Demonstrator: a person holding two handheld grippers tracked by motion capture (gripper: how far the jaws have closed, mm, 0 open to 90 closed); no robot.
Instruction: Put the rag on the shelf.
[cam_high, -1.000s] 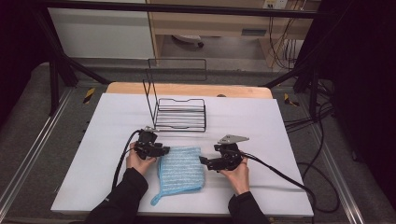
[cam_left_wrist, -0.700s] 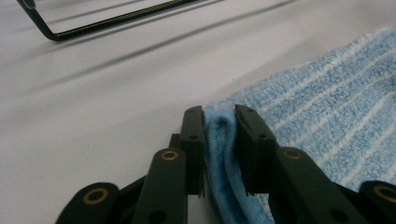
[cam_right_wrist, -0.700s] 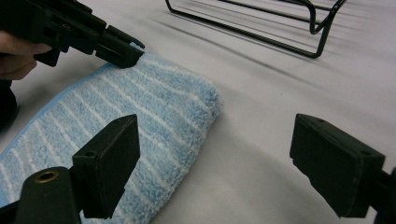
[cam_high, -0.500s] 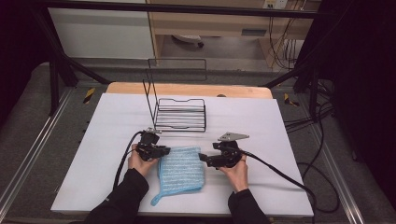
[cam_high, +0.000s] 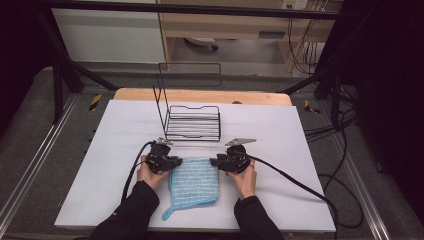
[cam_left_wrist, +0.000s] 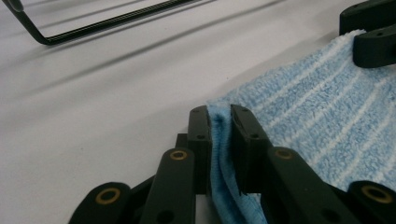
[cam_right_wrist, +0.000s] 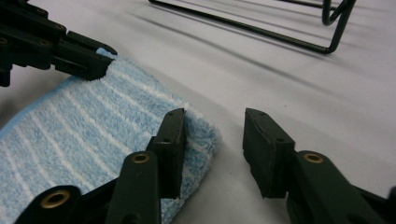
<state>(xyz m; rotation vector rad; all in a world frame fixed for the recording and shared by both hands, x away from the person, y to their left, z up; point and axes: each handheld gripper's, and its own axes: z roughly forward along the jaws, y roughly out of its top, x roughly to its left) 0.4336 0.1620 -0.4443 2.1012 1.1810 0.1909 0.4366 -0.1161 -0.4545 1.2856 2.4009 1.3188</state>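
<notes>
The blue towel (cam_high: 192, 184) lies flat at the bench's (cam_high: 300, 150) near edge. The left gripper (cam_left_wrist: 219, 122) pinches its far left corner; the right gripper (cam_right_wrist: 214, 128) stands wide around the opposite corner. Bare bench separates them from the wire rack (cam_high: 192, 122).

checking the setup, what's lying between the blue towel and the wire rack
Nothing: in the high view, only bare white table separates the blue towel from the wire rack.

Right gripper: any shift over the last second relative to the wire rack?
No. In the high view the right gripper sits at the towel's far right corner, same offset below the wire rack.
</notes>
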